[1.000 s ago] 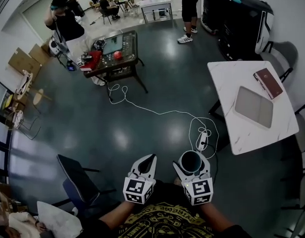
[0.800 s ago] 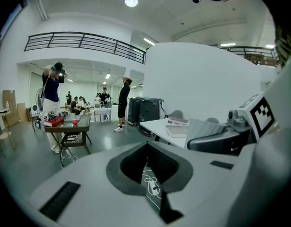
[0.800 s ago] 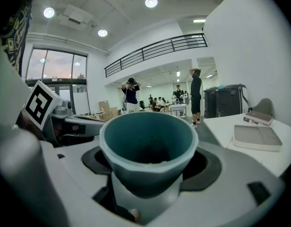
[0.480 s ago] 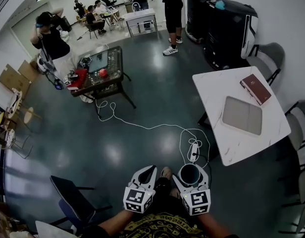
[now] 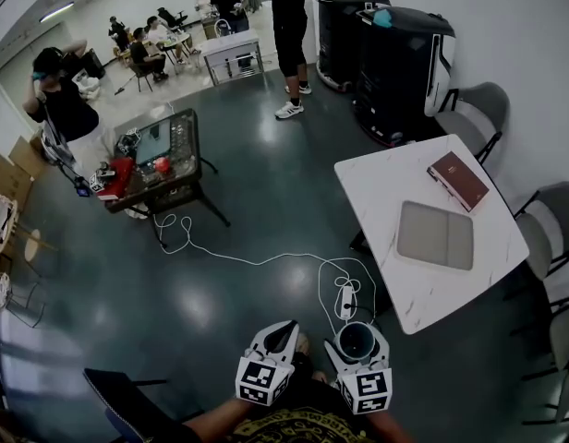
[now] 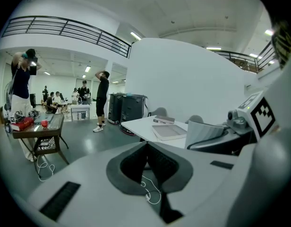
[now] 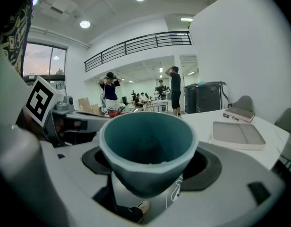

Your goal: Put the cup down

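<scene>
the right gripper (image 5: 357, 332) was clamped on the teal cup (image 7: 148, 145), upright above the floor, near the white table (image 5: 377, 187). the left gripper (image 5: 283, 327) was empty, its fingers seemingly pressed together.

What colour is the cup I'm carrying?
Teal, a dull blue-green; the cup shows best in the right gripper view.

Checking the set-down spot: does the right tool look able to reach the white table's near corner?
Probably yes: the right tool, holding the cup, is beside the table, whose near corner is bare; the grey pad and book lie farther back.
</scene>
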Demonstrator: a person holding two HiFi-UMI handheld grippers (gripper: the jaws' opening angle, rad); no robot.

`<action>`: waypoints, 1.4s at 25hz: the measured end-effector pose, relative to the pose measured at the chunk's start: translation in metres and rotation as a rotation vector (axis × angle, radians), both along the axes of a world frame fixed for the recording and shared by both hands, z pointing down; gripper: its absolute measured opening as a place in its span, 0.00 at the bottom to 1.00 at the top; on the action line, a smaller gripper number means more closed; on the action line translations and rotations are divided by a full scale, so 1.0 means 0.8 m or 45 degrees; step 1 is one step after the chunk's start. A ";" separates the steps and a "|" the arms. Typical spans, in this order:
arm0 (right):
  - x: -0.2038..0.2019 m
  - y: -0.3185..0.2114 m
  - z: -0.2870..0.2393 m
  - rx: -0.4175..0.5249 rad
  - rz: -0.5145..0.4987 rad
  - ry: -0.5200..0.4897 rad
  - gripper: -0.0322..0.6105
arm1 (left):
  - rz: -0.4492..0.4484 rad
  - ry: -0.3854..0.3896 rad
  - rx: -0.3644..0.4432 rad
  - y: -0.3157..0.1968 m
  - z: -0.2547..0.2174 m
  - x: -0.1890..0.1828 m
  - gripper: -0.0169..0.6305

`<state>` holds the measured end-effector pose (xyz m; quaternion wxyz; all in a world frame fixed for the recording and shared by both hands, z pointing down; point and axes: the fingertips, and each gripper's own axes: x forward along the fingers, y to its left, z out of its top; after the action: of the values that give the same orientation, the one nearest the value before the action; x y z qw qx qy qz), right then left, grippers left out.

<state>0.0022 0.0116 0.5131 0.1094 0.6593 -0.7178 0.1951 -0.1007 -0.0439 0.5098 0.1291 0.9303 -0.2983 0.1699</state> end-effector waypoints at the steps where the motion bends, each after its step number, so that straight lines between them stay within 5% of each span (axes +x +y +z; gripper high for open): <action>1: 0.005 -0.006 0.001 -0.001 0.013 0.003 0.64 | 0.014 0.004 -0.002 -0.007 0.000 0.006 0.04; 22: 0.098 -0.054 -0.027 -0.008 0.431 0.106 0.64 | 0.416 0.116 -0.037 -0.104 -0.013 0.124 0.04; 35: 0.120 -0.070 -0.031 0.003 0.554 0.128 0.64 | 0.564 0.132 -0.048 -0.117 -0.009 0.156 0.04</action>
<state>0.0981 -0.0442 0.4879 0.0996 0.8077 -0.5524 0.1802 0.0243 -0.1371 0.5029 0.1213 0.9780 -0.0765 0.1516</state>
